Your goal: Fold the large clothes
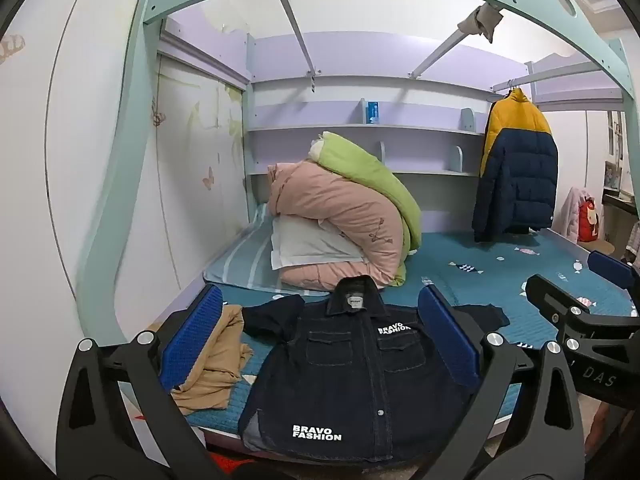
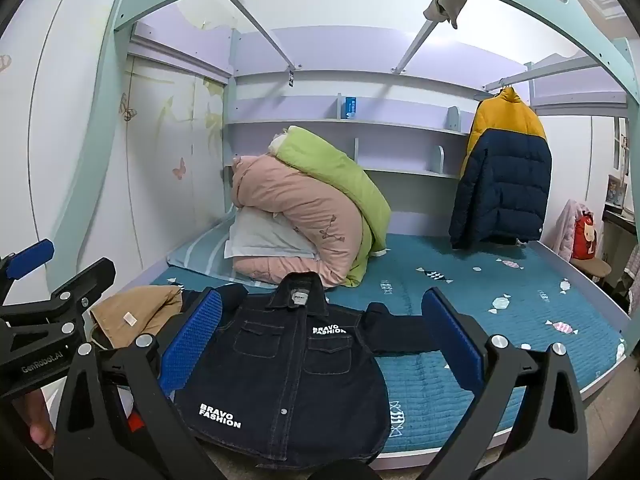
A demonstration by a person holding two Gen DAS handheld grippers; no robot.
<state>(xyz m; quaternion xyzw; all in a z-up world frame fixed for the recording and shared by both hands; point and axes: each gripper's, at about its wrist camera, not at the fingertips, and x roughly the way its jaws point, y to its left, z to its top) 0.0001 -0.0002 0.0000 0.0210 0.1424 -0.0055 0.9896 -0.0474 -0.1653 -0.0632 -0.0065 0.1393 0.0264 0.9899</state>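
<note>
A dark denim jacket (image 1: 348, 376) lies face up, buttoned, on the teal bed cover (image 1: 500, 280) at the near edge of the bed, collar toward the far wall and hem reaching the near edge. It carries white "BRAVO FASHION" lettering on 1 chest pocket and near the hem. Its 2 sleeves spread out sideways along the cover.

The left gripper (image 1: 320, 336) is held above the near edge, tipped slightly downward, its 2 blue pads set wide with nothing between them; the jacket's body shows in the gap, below and beyond the fingers. The right gripper (image 2: 324, 336) sits just beside it at the same slight downward tilt, its pads equally wide and empty, framing the jacket's right half and right sleeve. Each gripper shows at the edge of the other's view, so they stand side by side, apart, neither touching the cloth. Part of a hand (image 2: 38, 420) shows under the left gripper's handle in the right wrist view.

A tan garment (image 1: 212, 360) lies crumpled at the near left corner of the bed, against the jacket's left sleeve. Toward the far left corner, a pink quilt (image 1: 340, 216) and a green quilt (image 1: 372, 172) are heaped over a white pillow (image 1: 308, 248). A yellow and navy puffer coat (image 1: 516, 168) hangs from a rail over the far right side.
</note>
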